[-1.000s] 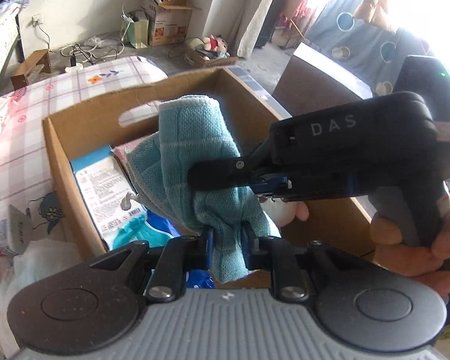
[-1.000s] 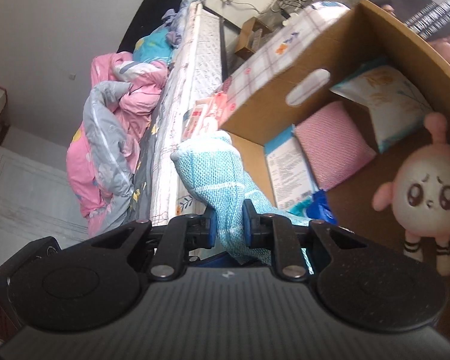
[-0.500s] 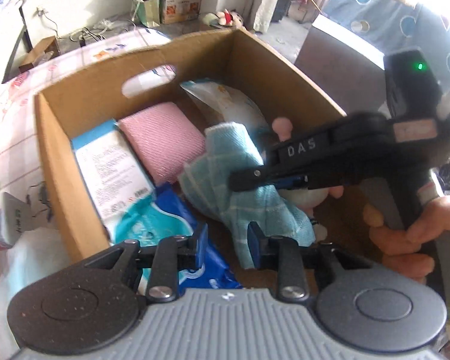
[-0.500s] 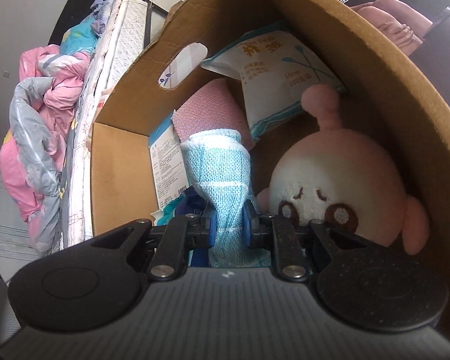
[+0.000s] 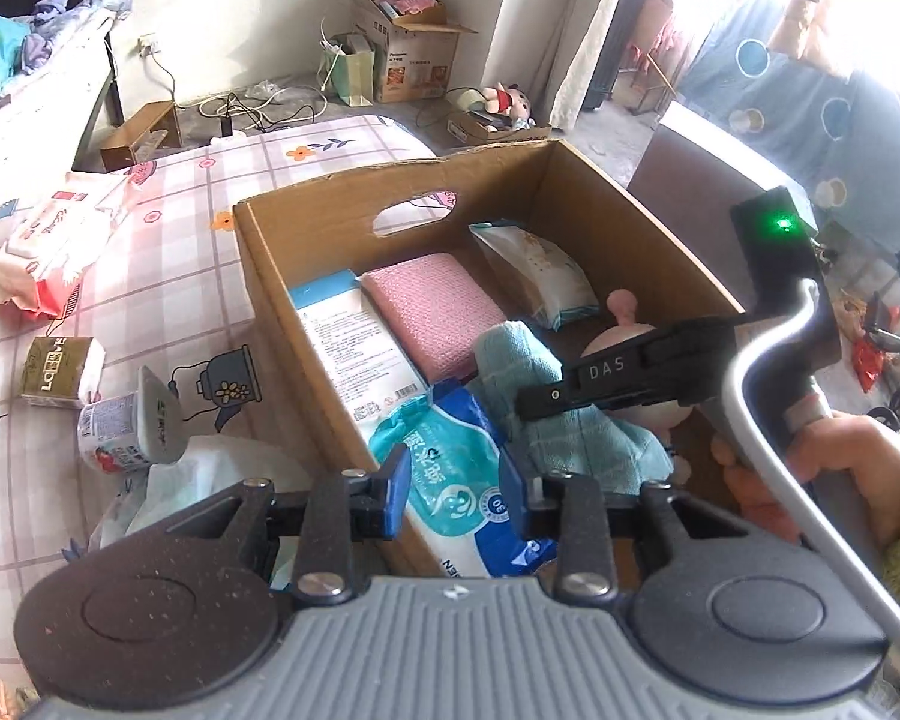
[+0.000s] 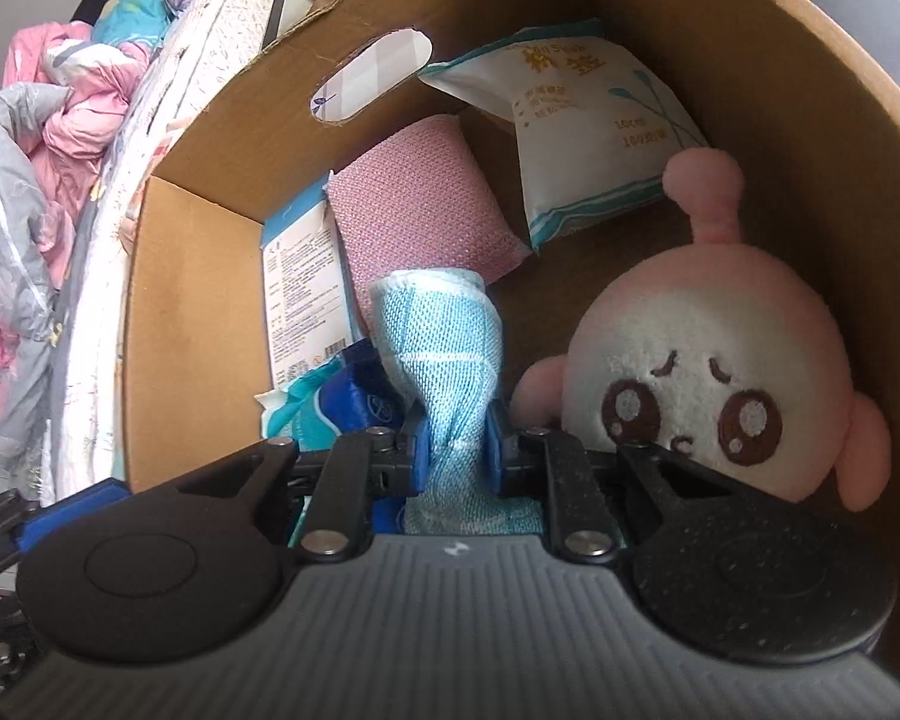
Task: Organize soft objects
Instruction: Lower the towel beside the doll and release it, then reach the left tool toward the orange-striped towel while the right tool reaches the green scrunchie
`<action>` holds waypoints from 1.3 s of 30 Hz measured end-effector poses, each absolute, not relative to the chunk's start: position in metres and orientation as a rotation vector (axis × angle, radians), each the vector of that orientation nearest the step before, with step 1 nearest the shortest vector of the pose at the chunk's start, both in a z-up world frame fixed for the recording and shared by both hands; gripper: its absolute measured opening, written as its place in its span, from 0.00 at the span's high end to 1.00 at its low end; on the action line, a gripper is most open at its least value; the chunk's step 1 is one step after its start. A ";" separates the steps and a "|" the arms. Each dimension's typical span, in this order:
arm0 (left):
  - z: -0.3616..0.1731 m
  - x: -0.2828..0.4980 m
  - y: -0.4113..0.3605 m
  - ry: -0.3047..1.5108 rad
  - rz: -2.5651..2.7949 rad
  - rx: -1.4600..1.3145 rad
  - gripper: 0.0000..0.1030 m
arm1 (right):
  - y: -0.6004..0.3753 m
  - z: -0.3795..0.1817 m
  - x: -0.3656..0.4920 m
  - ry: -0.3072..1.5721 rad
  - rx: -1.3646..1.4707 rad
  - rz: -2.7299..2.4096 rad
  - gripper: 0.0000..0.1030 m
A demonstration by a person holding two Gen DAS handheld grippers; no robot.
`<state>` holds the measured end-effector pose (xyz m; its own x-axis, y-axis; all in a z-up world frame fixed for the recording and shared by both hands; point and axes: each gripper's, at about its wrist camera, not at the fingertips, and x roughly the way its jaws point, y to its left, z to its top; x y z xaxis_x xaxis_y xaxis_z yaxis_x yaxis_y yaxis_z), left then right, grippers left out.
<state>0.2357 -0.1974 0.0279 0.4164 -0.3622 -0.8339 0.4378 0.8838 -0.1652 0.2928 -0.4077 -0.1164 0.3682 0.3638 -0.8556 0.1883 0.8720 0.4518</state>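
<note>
I see the box (image 6: pixel 198 276) as matt, raw brown cardboard; the towel (image 6: pixel 444 354) is woven blue cloth, coarse-looking; the plush toy (image 6: pixel 708 360) is fuzzy fabric; the wipes pack (image 5: pixel 450 480) is glossy plastic film; my grippers' blue pads (image 6: pixel 420 456) look smooth, their black arms speckled matt.

A white wall (image 5: pixel 240 6) fills the upper left of the frame, above a grey floor (image 5: pixel 282 90) strewn with cables (image 5: pixel 252 111). An open cardboard carton (image 5: pixel 408 42) stands against the wall. Strong daylight glares at the upper right, behind a blue spotted cloth (image 5: pixel 810 120). A checked bedsheet (image 5: pixel 168 252) covers the left.
</note>
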 end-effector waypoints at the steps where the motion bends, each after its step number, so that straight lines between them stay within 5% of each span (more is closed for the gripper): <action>1: 0.029 0.234 -0.193 1.019 -0.501 0.079 0.64 | -0.407 -0.114 0.294 1.195 0.535 0.130 0.77; 3: 0.033 0.229 -0.182 1.006 -0.498 0.063 0.61 | -0.404 -0.107 0.294 1.173 0.566 0.144 0.63; 8: 0.047 0.218 -0.156 0.948 -0.499 0.027 0.48 | -0.408 -0.073 0.279 1.060 0.592 0.138 0.59; 15: 0.051 0.203 -0.111 0.897 -0.448 -0.030 0.42 | -0.418 -0.065 0.241 1.077 0.572 0.140 0.82; 25: 0.053 0.178 -0.045 0.858 -0.353 -0.094 0.36 | -0.417 -0.131 0.240 1.233 0.612 -0.010 0.94; 28: 0.057 0.166 -0.023 0.833 -0.324 -0.105 0.33 | -0.414 -0.116 0.232 1.208 0.601 -0.002 0.89; 33: 0.060 0.148 0.010 0.803 -0.268 -0.109 0.28 | -0.408 -0.083 0.205 1.135 0.569 0.028 0.55; 39: 0.058 0.126 0.048 0.799 -0.185 -0.109 0.25 | -0.399 -0.047 0.172 1.023 0.548 0.054 0.51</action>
<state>0.1260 0.0476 0.0575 0.6826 -0.2058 -0.7012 0.1235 0.9782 -0.1669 0.1720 -0.3985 -0.0472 0.5318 0.2928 -0.7946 0.2071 0.8649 0.4573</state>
